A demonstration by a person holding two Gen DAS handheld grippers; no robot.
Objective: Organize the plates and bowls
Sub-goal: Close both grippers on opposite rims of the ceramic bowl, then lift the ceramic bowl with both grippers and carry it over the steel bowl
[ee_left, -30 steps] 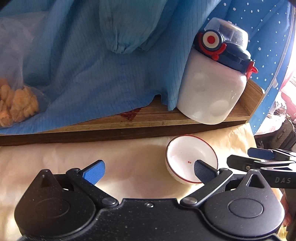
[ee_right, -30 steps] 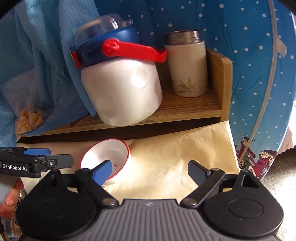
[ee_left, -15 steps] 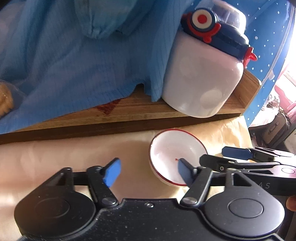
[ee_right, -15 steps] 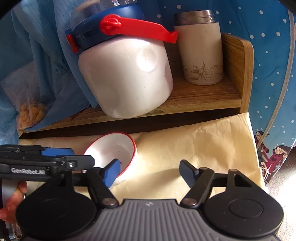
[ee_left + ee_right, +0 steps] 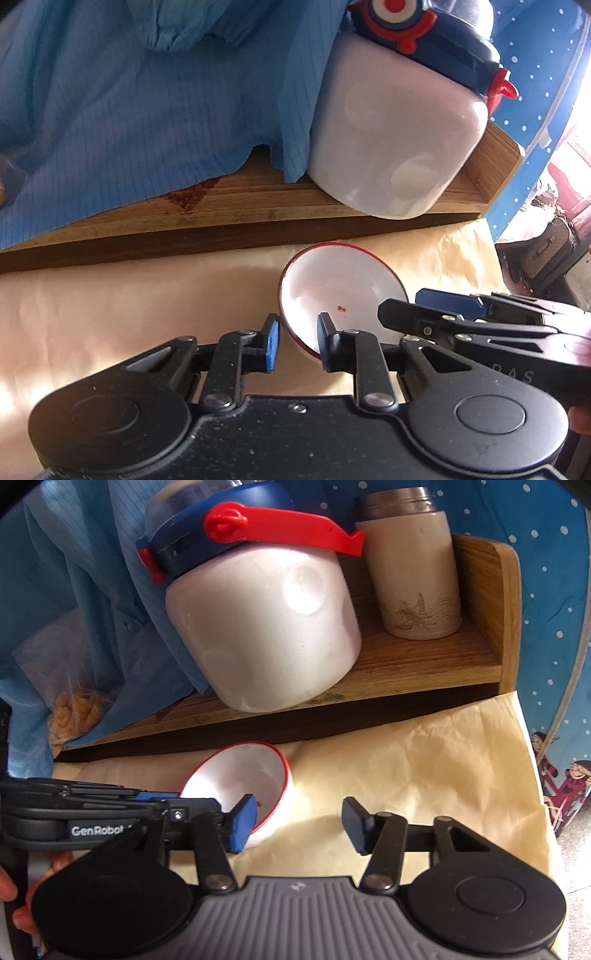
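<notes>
We see a small white bowl (image 5: pixel 341 291) with a red rim sitting on the pale, crinkled paper (image 5: pixel 424 771) that covers the desk, just in front of the dark front edge of a wooden shelf (image 5: pixel 258 206). The bowl is tilted, its open mouth facing toward the near side, and a tiny red speck shows inside it.

Our left tongs (image 5: pixel 295 343) are closing around the bowl's near-left rim: one blue pad sits just outside the wall, the dark finger stands inside the bowl, and the rim lies between them. Whether the pads already press on the rim we cannot tell; a sliver of gap seems to remain on the outer side.

Our right tongs (image 5: pixel 299 821) are also closing, yet nothing lies between their fingers but bare paper. Their left blue pad overlaps the near edge of the bowl in the right wrist view, the other finger stands well apart to the right. In the left wrist view these tongs reach in from the right, beside the bowl's right edge.

On the shelf behind the bowl stands a large white jug (image 5: pixel 266 635) with a navy lid and a red handle, leaning. To its right is a cream flask (image 5: pixel 413 576) with a metal cap. A light blue garment (image 5: pixel 147 92) drapes over the left part of the shelf, and a clear bag of yellowish snacks (image 5: pixel 77 712) lies at the far left.
</notes>
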